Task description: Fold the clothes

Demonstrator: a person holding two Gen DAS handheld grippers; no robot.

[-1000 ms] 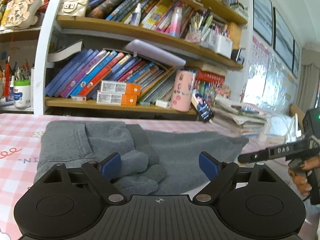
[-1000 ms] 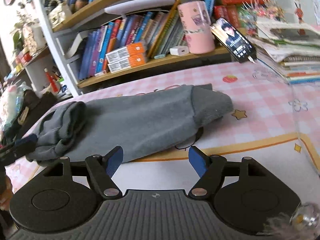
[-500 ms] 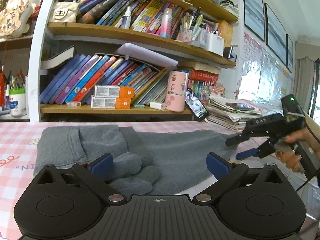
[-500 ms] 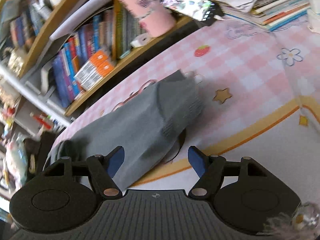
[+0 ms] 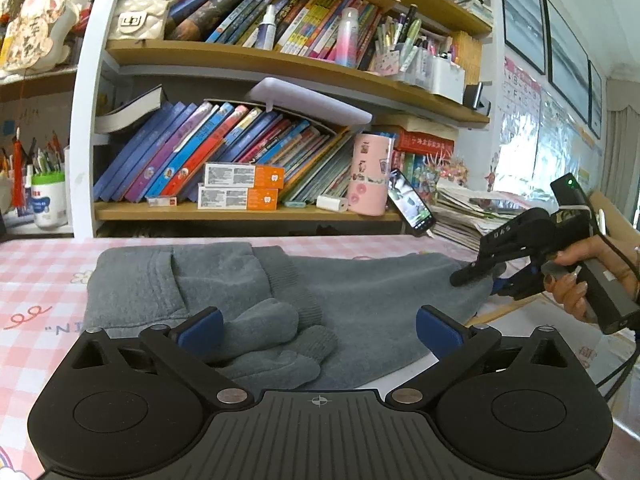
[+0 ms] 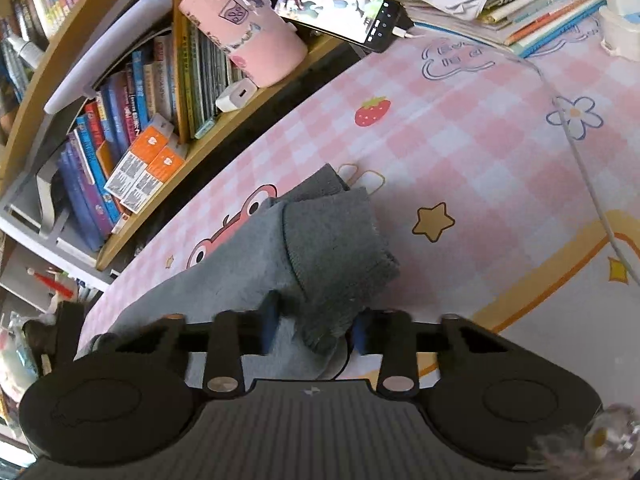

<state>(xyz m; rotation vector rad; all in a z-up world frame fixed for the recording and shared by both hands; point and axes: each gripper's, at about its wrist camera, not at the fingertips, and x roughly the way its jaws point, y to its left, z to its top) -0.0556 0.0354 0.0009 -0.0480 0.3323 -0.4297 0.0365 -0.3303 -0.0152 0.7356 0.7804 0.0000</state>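
A grey sweater lies across the pink checked tablecloth, its cuffs bunched near me. My left gripper is open and empty, hovering just above the bunched cuffs. My right gripper has its jaws partly closed around the sweater's ribbed hem corner; the blue pads sit on either side of the cloth. In the left wrist view the right gripper is at the sweater's right end.
A bookshelf with books, a pink cup and a leaning phone stands along the table's far edge. A stack of books and papers lies at the back right. A white cable crosses the cloth.
My right gripper has moved down and forward onto the sweater's hem and its jaws have narrowed around it. My left gripper has opened wider and stayed above the cuffs.
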